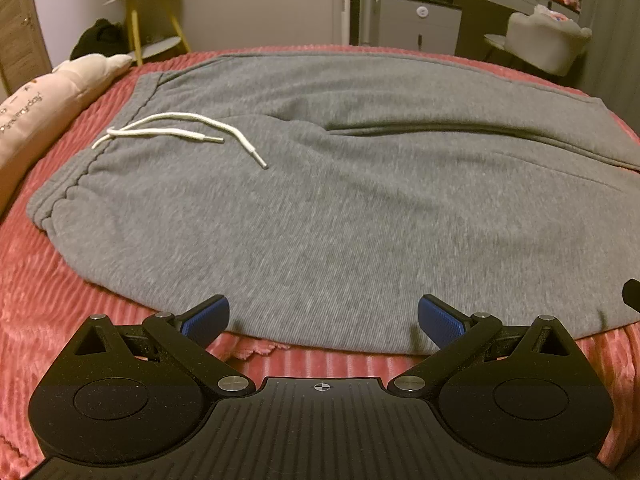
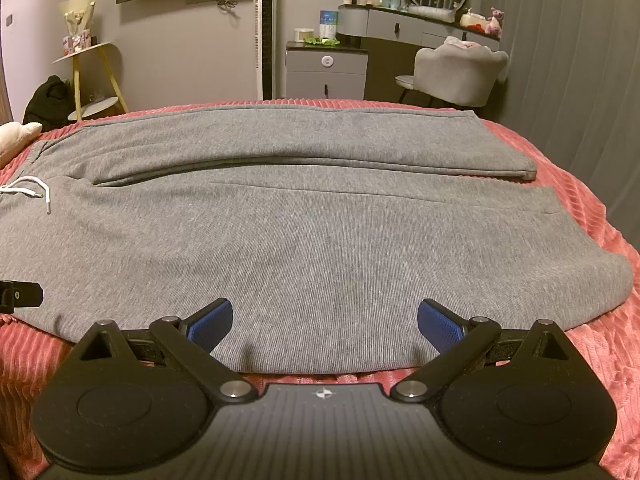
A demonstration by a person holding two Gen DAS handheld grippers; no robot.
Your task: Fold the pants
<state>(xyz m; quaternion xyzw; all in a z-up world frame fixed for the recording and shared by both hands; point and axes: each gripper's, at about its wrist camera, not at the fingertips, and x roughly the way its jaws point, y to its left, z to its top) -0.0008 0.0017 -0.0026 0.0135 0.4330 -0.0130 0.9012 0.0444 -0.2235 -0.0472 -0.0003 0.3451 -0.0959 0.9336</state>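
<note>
Grey sweatpants [image 1: 320, 200] [image 2: 304, 240] lie flat across a pink ribbed bedspread [image 1: 48, 288] [image 2: 592, 344], waistband to the left, both legs running right. A white drawstring [image 1: 180, 132] [image 2: 36, 190] rests on the fabric near the waistband. My left gripper [image 1: 323, 322] hovers open over the near edge of the pants by the waist end, blue pads [image 1: 208, 320] wide apart, nothing between them. Over the near leg's front edge my right gripper [image 2: 325, 326] is open too, its blue pads [image 2: 440, 328] spread and empty.
A pale pink pillow [image 1: 44, 108] lies at the bed's left edge. Beyond the bed stand a yellow side table [image 2: 96, 80], a grey cabinet [image 2: 326, 72], a vanity with a padded chair [image 2: 456, 76] and a tall white tower fan [image 2: 266, 32].
</note>
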